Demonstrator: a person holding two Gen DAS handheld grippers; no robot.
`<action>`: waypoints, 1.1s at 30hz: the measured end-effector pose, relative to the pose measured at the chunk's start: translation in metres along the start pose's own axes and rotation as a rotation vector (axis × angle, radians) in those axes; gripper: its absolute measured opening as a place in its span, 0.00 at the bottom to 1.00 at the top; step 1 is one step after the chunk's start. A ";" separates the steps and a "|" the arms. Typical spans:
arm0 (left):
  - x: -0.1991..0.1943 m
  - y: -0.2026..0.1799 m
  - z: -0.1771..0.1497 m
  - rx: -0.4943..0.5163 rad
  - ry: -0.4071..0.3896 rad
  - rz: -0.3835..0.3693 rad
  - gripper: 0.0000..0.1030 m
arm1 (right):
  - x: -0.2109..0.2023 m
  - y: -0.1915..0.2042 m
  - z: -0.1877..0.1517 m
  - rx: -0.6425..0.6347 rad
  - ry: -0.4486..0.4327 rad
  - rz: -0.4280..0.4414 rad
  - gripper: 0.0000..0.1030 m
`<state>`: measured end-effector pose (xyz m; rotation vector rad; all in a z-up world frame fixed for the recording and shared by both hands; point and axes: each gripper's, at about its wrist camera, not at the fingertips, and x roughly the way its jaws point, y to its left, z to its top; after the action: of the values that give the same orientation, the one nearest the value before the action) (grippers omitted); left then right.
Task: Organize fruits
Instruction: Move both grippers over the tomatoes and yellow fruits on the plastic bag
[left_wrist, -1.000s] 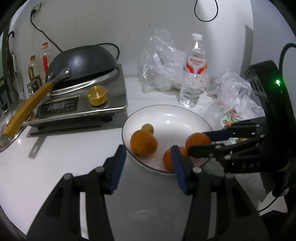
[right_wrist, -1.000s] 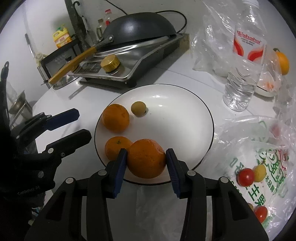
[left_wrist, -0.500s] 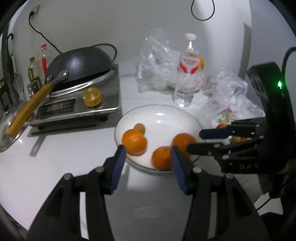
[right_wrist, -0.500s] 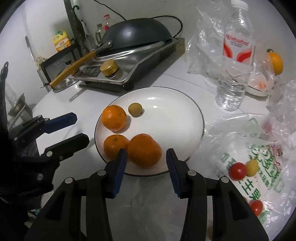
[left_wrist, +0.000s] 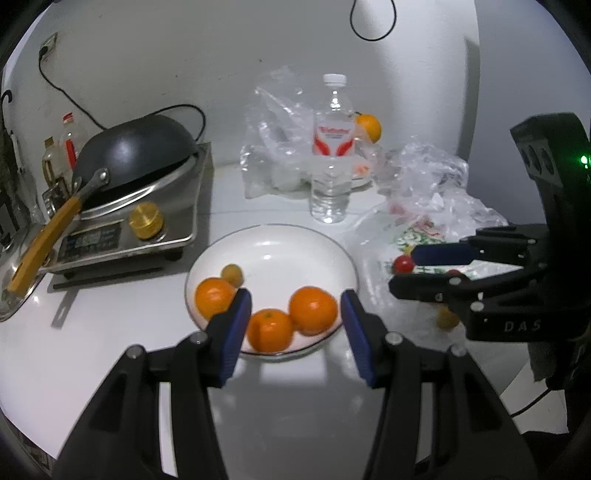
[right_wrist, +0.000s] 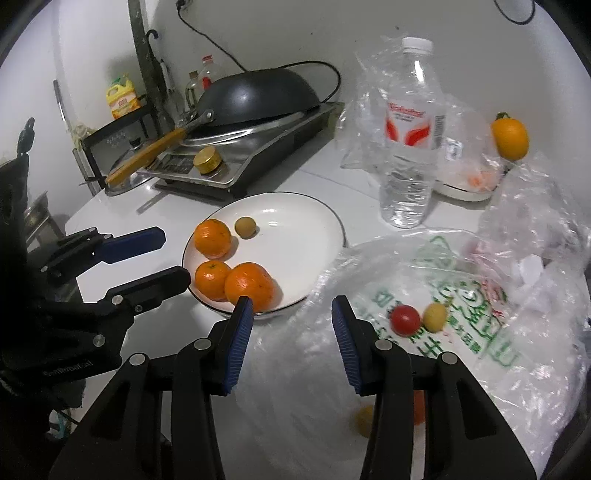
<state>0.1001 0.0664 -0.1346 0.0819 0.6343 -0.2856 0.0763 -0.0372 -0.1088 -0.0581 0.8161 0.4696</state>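
1. Two grippers are seen above the white worktop (left_wrist: 110, 332); the left gripper (left_wrist: 295, 325) is held with its jaws apart and nothing between the pads, and the right gripper (right_wrist: 291, 328) likewise stands parted and empty.
2. Just ahead of the left gripper's fingertips, a white plate (left_wrist: 288, 247) is seen on the worktop, its near rim lying between the two blue pads.
3. Three oranges are lying in the near part of that plate: a small orange (left_wrist: 269, 329) closest to the left gripper, a larger orange (left_wrist: 313, 305) touching it on the right, and a third orange (left_wrist: 214, 297) partly hidden behind the left pad.
4. A small yellowish fruit (left_wrist: 232, 274) is seen just beyond the third orange.
5. Directly ahead of the right gripper, a printed plastic bag (right_wrist: 443, 295) is spread out, with a red cherry tomato (right_wrist: 405, 319) and a small yellow fruit (right_wrist: 434, 316) lying touching on it, to the right of the fingertips.
6. Beyond the plate, a clear water bottle (left_wrist: 331, 155) is standing upright.
7. Farther left, a black wok (left_wrist: 136, 155) is resting upside down on a steel cooker (left_wrist: 147, 236).
8. Farthest off, behind the bottle, another orange fruit (left_wrist: 369, 127) is seen among crumpled clear bags (left_wrist: 280, 147).
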 end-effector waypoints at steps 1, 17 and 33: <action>0.000 -0.003 0.001 0.003 0.000 -0.001 0.50 | -0.003 -0.002 -0.001 0.002 -0.003 -0.001 0.45; -0.010 -0.052 0.010 0.074 -0.021 -0.013 0.53 | -0.040 -0.033 -0.023 0.018 -0.054 -0.039 0.45; 0.001 -0.098 0.015 0.135 0.006 -0.058 0.63 | -0.058 -0.075 -0.051 0.068 -0.053 -0.072 0.45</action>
<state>0.0808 -0.0300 -0.1223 0.1938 0.6235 -0.3841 0.0391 -0.1376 -0.1122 -0.0119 0.7746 0.3742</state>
